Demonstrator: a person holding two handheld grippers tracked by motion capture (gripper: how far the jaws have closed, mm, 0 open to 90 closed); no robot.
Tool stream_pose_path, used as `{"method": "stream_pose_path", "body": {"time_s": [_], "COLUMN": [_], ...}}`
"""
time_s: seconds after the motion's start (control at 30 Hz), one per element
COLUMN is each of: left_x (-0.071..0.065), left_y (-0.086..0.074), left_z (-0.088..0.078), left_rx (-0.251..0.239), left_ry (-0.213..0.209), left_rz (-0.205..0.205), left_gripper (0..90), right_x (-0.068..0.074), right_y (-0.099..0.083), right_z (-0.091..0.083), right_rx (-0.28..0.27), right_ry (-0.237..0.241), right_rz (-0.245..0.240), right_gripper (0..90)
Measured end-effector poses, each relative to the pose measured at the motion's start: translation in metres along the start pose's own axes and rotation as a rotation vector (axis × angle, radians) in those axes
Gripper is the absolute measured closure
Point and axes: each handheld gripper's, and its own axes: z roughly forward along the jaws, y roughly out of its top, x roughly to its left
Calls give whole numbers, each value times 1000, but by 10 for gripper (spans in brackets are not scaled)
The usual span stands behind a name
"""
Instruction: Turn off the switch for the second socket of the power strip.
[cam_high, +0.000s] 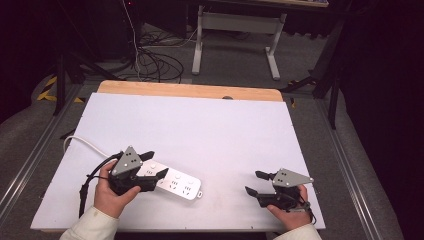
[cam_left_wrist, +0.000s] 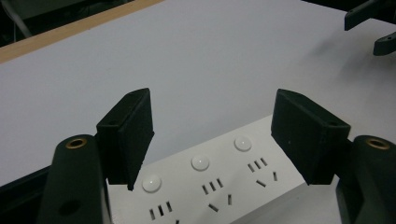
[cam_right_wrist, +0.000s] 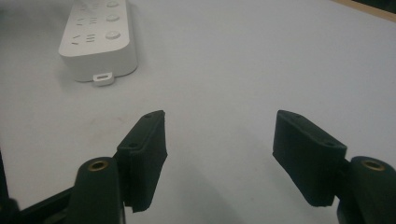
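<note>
Right hand (cam_high: 289, 212): down at the near right edge of the table, wrapped round the back of its tool, pale sleeve just peeking in.
Right gripper (cam_high: 257, 183): jaws spread wide, nothing between them, and in the right gripper view (cam_right_wrist: 219, 158) there's just bare white surface in the gap, shadows underneath.
Left hand (cam_high: 112, 192): near left, clamped round its tool, pale sleeve behind it.
Left gripper (cam_high: 154, 165): wide open as well, and poised right over the near-left end of the power strip; the left gripper view (cam_left_wrist: 212, 140) has one jaw either side of the strip, holding nothing. Whether the tips touch it, I can't tell.
Power strip (cam_high: 175, 182): white, flat on the sheet at near left, running diagonally; the left gripper view (cam_left_wrist: 210, 182) picks out three round buttons and rows of socket slots. A small tab sticks out of its right end (cam_right_wrist: 102, 78).
White cord (cam_high: 82, 142): curls away from the strip off to the left edge.
White sheet (cam_high: 200, 130): covers the tabletop.
Wooden edge (cam_high: 190, 90): a strip of bare table along the far side.
Floor beyond: cables (cam_high: 155, 60) tangled at far left, a white desk frame (cam_high: 235, 30) standing past the table.
</note>
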Motion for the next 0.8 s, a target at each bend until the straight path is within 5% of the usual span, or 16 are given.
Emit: {"method": "stream_pose_path", "body": {"time_s": [0.23,0.57,0.77,0.8], "left_x": [0,1,4,6], "left_y": [1,7,6,6], "left_z": [1,-1,3,4], "left_rx": [6,29,85,97], "left_ry": [11,-37,8,12], "left_rz": [-6,3,-26,-29], "left_gripper": [389,494,622,732], "right_x": [0,0,-1,-1], "right_y": [0,0,0,0], "right_z": [0,-1,-3,-3], "right_rx": [-5,-12,-24,-23], "right_ry": [9,16,17,17], "right_rz": [5,11,15,15], "right_gripper": [362,379,395,398]}}
